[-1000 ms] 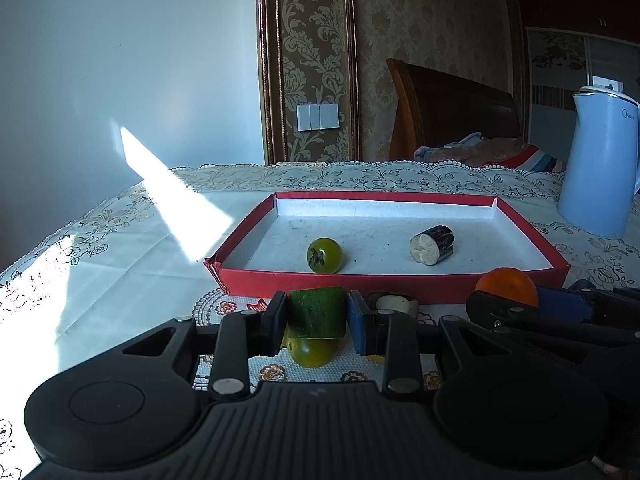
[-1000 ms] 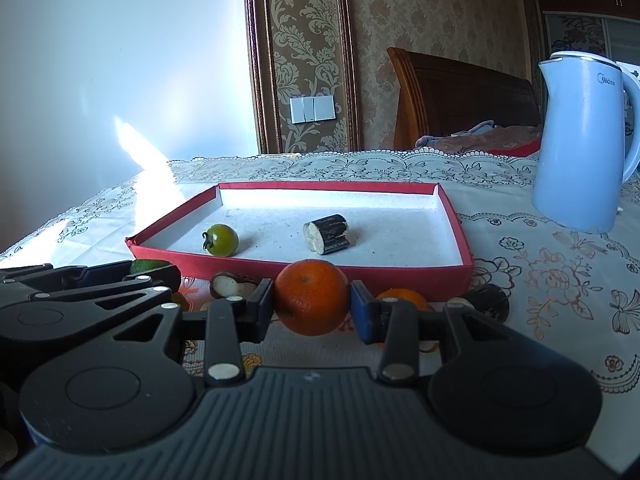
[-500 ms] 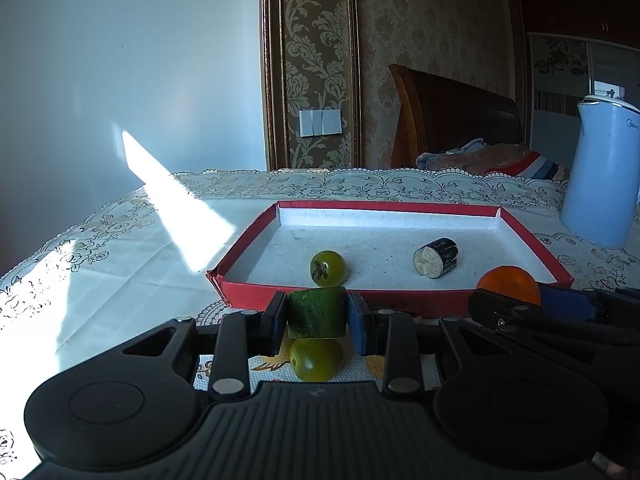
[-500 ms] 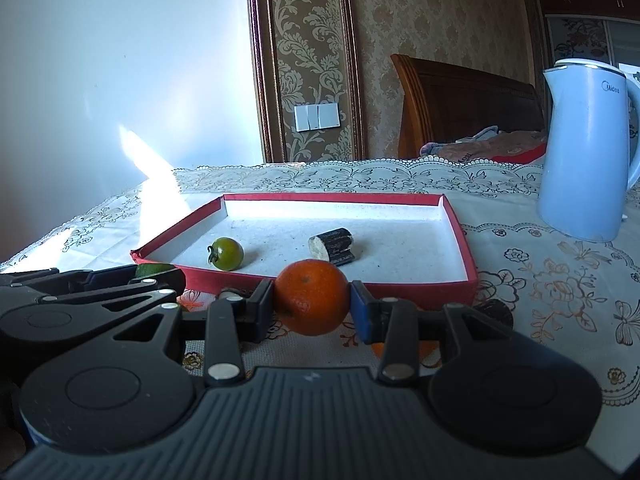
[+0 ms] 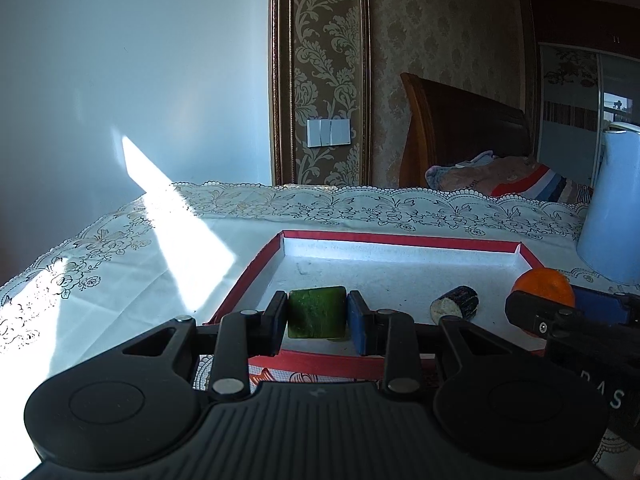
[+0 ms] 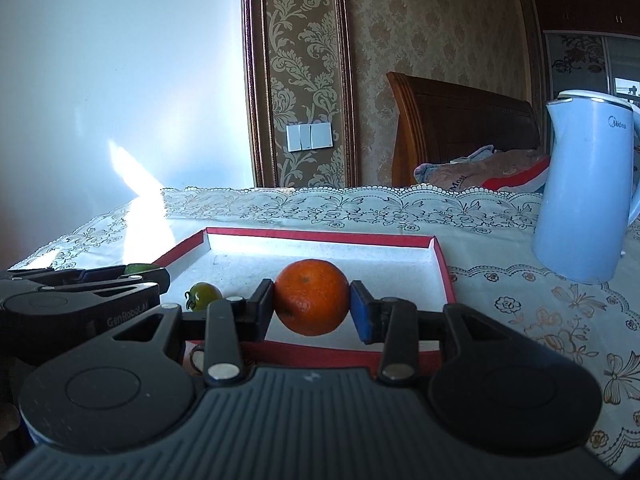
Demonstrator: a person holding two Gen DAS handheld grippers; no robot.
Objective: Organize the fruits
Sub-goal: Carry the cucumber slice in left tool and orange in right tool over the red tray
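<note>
green and blocky, a cucumber-like chunk (image 5: 317,312) sits clamped in the left gripper (image 5: 317,314) above the red tray (image 5: 400,236) (likely for dropping inside), while the right wrist view shows the right gripper (image 6: 312,307) pinching an orange (image 6: 311,297) over that tray's front edge.

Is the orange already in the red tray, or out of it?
Out. The orange is clamped between the right gripper's jaws, in front of the red tray's floor, not resting on it.
</note>
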